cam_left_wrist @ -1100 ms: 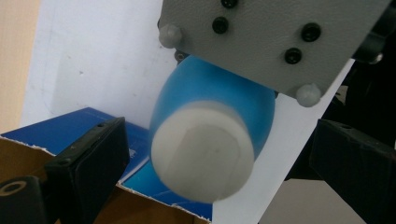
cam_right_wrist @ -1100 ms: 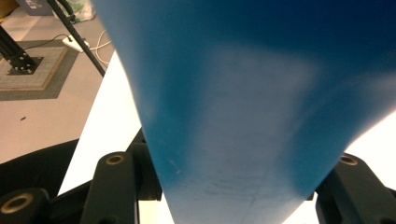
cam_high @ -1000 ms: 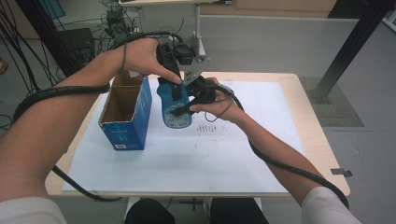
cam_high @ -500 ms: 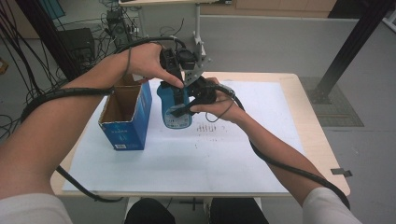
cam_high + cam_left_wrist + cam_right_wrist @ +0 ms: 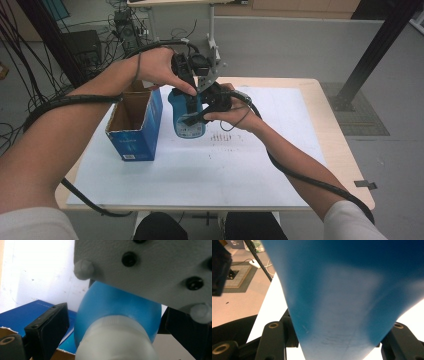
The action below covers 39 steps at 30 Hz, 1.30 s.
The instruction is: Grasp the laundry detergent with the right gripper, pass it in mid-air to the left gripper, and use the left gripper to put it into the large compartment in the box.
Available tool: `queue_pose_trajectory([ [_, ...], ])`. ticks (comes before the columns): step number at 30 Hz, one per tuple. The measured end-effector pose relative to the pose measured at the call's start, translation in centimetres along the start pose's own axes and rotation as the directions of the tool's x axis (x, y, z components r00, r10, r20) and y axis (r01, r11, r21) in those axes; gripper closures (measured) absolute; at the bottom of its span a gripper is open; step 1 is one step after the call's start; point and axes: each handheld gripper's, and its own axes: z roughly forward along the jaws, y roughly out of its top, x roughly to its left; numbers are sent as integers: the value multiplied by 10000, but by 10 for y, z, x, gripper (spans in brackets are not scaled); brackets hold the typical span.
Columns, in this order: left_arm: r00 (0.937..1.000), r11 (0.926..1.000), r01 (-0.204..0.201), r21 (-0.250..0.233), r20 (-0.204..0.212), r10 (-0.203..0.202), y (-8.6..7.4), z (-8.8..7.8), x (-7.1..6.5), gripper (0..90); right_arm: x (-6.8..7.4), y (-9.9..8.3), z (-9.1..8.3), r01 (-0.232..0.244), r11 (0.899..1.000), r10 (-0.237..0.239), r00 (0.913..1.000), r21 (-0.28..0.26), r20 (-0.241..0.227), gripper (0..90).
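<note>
A blue bottle (image 5: 186,125) with a white cap (image 5: 115,342) hangs tilted above the white sheet. My right gripper (image 5: 201,113) is shut on its body, and the blue wall (image 5: 342,290) sits between the jaws of my right gripper (image 5: 337,340). From above, my left gripper (image 5: 194,82) comes down over the bottle's top. In the left gripper view its jaws stand on either side of the cap with a thin gap on each side, so my left gripper (image 5: 115,332) is open. The right gripper's grey plate (image 5: 150,265) covers the upper part of that view.
An open blue cardboard box (image 5: 131,127) stands left of the bottle, and its edge (image 5: 27,315) lies behind the left jaw. A white sheet (image 5: 225,170) covers the wooden table (image 5: 345,150). Cables trail from both forearms. A black post (image 5: 370,55) stands at the far right.
My left gripper has edged slightly right and down over the bottle's top. The right gripper and the bottle have kept still.
</note>
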Motion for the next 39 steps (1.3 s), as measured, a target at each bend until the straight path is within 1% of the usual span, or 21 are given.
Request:
queue_pose_trajectory([
  [4, 10000, 10000, 10, -84, 79, -9, 0, 1, 1, 56, -1, 0, -1, -27, 10000, 27, 10000, -49, 1, 442],
  [13, 10000, 10000, -23, -88, 84, 24, -1, 2, 1, 57, -2, -2, -1, -4, 10000, 5, 10000, -66, 83, 442],
  [26, 10000, 9999, -49, -88, 84, 50, -1, 1, 1, 57, -3, 0, 0, -17, 9999, 17, 10000, -111, 56, 442],
  [28, 10000, 9999, -53, -95, 71, 53, -1, 1, 2, 57, -2, 0, -1, -81, 9999, 82, 9999, -119, 66, 442],
  [33, 9999, 9999, -87, -143, 78, 88, -1, 0, 1, 58, -2, 0, -2, -26, 9998, 27, 10000, -183, 34, 442],
  [35, 9999, 9999, -91, -142, 64, 92, 0, -1, 0, 58, -2, -1, -3, -101, 9998, 102, 9999, -143, 53, 443],
  [36, 9999, 9998, -90, -149, 70, 91, 0, -2, 0, 58, -1, -1, -4, -214, 9997, 215, 9998, -108, 40, 442],
  [39, 9999, 9999, -81, -148, 63, 82, 0, -3, 0, 58, -1, -1, -5, -208, 9997, 209, 9998, -125, 71, 442],
])
